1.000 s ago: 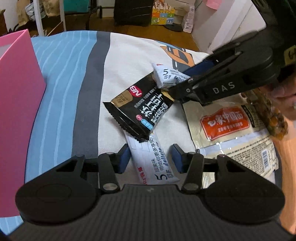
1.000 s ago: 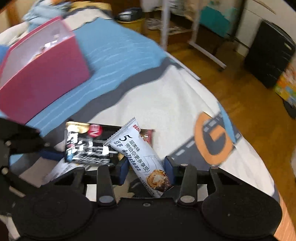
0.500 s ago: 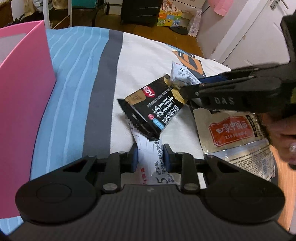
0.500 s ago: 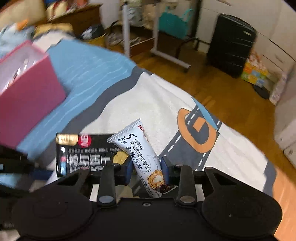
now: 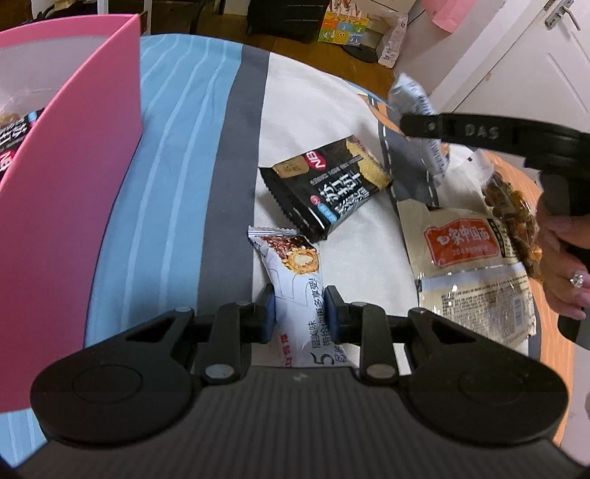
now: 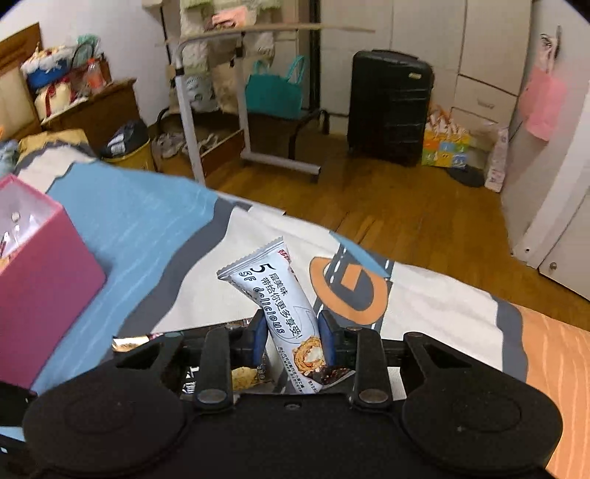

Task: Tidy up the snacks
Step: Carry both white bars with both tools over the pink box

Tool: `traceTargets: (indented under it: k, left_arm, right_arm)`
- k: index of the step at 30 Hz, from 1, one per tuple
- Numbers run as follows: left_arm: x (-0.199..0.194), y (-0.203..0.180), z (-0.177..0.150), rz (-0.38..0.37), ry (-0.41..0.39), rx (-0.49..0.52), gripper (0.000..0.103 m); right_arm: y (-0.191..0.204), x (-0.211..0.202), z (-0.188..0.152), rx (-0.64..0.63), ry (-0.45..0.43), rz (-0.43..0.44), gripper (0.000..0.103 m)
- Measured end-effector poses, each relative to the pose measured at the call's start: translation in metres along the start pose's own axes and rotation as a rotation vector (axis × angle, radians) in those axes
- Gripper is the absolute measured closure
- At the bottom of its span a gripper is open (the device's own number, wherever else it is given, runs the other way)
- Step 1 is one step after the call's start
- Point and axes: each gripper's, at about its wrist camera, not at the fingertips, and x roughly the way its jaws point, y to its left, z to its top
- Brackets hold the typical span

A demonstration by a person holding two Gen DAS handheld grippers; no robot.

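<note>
Gripping one white snack bar [image 5: 300, 291] on the bedspread [image 5: 306, 110], the left gripper [image 5: 299, 313] is clamped tight. The right gripper [image 6: 291, 337], its jaws just narrowing, pinches another white bar [image 6: 274, 294] aloft.

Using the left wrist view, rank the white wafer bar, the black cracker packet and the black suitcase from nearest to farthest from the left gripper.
1. white wafer bar, clamped in the left gripper.
2. black cracker packet, just beyond, lying on the bed.
3. black suitcase, far off on the floor.

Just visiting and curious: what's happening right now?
Left gripper shut on a white snack bar. Right gripper holds another bar. Pink box nearby, path clear.
</note>
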Motion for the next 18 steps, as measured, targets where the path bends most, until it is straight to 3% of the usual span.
traceTargets:
  k: [4,8,18]
  left_arm:
    - [-0.008,0.002,-0.006,-0.002,0.008,0.005,0.077]
    - [-0.014,0.003,-0.013,0.004,0.019,0.021,0.077]
    - [-0.047,0.002,-0.028,0.024,0.023,0.046,0.077]
  right_arm:
    - [0.002,-0.015,-0.003,0.059,-0.013,0.009,0.069]
    - [0.002,-0.025,-0.014,0.154,-0.006,0.085,0.069]
    - [0.032,-0.044,-0.053,0.187,0.082,0.141,0.069]
